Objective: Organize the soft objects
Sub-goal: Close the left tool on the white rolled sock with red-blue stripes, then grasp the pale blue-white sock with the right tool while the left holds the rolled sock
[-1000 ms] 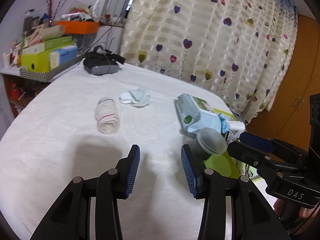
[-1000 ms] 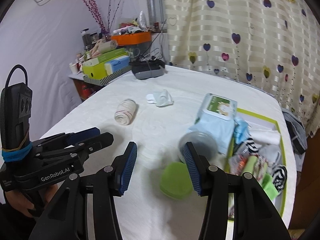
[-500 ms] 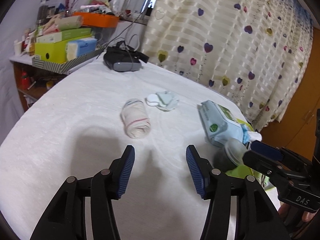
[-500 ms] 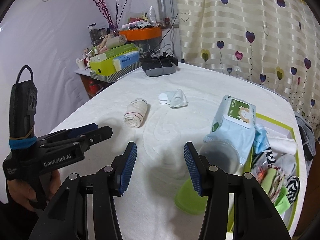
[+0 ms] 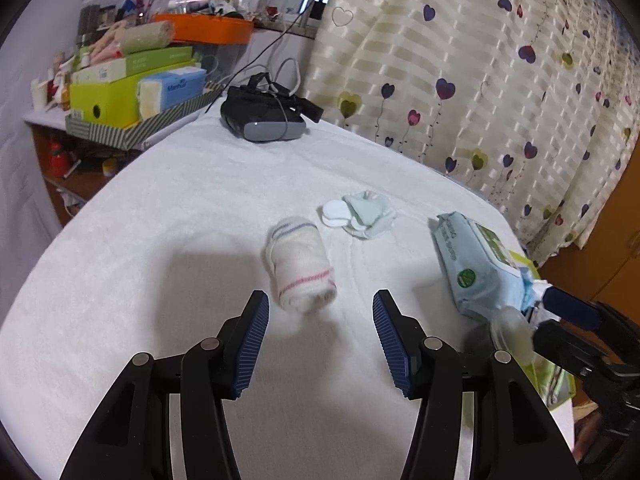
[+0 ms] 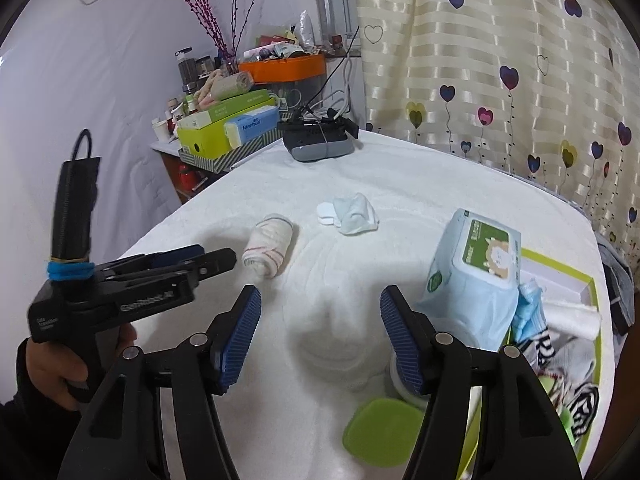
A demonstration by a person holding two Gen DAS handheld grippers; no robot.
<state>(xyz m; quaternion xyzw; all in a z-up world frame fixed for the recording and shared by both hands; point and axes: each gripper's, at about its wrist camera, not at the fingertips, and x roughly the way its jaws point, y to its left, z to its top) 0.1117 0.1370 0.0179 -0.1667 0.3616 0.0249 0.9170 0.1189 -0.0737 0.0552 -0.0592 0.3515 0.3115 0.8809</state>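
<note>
- Left wrist view: I am looking along the left gripper [image 5: 320, 312], whose jaws are standing wide apart with nothing pressed between the blue pads; they have just been opening.
- A rolled white sock [image 5: 300, 268] with pink and blue stripes is lying on its side on the white bedspread [image 5: 180, 208], just ahead of the fingertips and a little left of the middle of the gap, not touching either pad.
- Beyond it, a small pale green sock bundle [image 5: 366, 214] is lying further back, slightly to the right.
- A blue wet wipes pack [image 5: 476, 264] is sitting to the right, and a black headset [image 5: 264, 116] is resting at the far edge.
- The right gripper [image 5: 576, 320] is showing at the right edge.
- Right wrist view: I am looking along the right gripper [image 6: 320, 320], whose jaws are spread very wide, having just been opening, with only bare bedspread between them.
- The rolled sock is lying ahead and to the left of the left pad, near the tip of the left gripper, which a hand [image 6: 60, 364] is holding.
- The wipes pack is sitting to the right, leaning over a green-rimmed tray [image 6: 560, 264] of socks.
- A green lid [image 6: 380, 432] is lying below the right finger.
</note>
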